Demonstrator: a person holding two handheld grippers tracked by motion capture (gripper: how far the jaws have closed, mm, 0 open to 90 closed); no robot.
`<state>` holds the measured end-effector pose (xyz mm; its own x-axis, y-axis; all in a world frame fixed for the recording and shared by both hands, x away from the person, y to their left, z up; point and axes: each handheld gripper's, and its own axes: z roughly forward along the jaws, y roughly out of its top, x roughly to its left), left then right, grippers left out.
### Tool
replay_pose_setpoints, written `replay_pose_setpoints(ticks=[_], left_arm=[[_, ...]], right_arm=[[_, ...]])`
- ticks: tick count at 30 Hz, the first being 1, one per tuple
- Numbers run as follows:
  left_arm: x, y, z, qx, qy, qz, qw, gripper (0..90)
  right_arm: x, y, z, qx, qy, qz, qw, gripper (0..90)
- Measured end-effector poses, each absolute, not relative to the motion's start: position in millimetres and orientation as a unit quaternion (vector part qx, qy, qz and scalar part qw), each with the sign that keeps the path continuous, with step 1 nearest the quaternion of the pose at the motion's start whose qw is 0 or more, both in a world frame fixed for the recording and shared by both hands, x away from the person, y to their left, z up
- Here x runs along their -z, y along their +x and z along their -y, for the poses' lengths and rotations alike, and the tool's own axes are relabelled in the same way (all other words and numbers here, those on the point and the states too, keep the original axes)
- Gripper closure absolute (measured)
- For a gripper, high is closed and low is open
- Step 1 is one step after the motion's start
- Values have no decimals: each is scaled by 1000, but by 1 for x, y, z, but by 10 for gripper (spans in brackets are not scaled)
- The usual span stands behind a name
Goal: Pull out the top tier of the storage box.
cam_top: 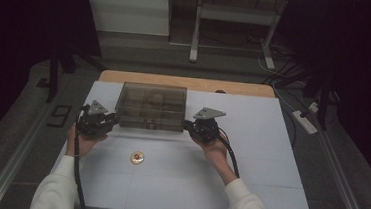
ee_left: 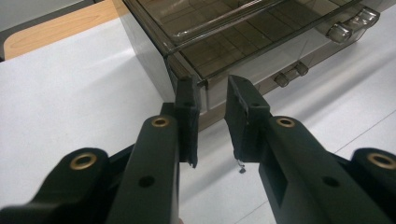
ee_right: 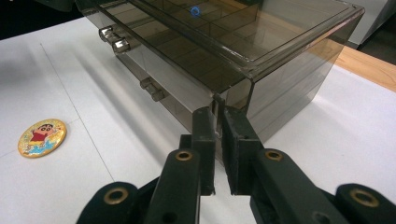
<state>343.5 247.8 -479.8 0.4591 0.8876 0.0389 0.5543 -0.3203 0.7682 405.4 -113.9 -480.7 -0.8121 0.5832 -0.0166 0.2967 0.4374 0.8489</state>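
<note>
A smoky see-through drawer box (cam_top: 151, 107) stands mid-table, its knobbed drawer fronts (ee_right: 152, 88) facing the person. My left gripper (cam_top: 109, 120) is at its front left corner. In the left gripper view the gripper (ee_left: 212, 116) is open, its jaws either side of the box's (ee_left: 243, 28) corner edge with a gap. My right gripper (cam_top: 189, 126) is at the front right corner. In the right gripper view the gripper (ee_right: 218, 140) is nearly closed, and the thin corner edge of the box (ee_right: 243, 42) sits between its tips.
A round cartoon badge (cam_top: 136, 157) lies flat on the white mat (cam_top: 248, 179) in front of the box, also seen as the badge (ee_right: 42, 136) left of the right gripper. A wooden table edge (cam_top: 185, 82) runs behind the mat. Desk legs (cam_top: 196, 30) stand beyond.
</note>
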Motion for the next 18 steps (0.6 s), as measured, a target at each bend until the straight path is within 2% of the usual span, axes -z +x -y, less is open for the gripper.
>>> replay_pose_setpoints(ticks=[18], left_arm=[[479, 333, -247, -238, 783, -456, 350, 741]], right_arm=[[478, 396, 116, -459, 262, -835, 153, 835]])
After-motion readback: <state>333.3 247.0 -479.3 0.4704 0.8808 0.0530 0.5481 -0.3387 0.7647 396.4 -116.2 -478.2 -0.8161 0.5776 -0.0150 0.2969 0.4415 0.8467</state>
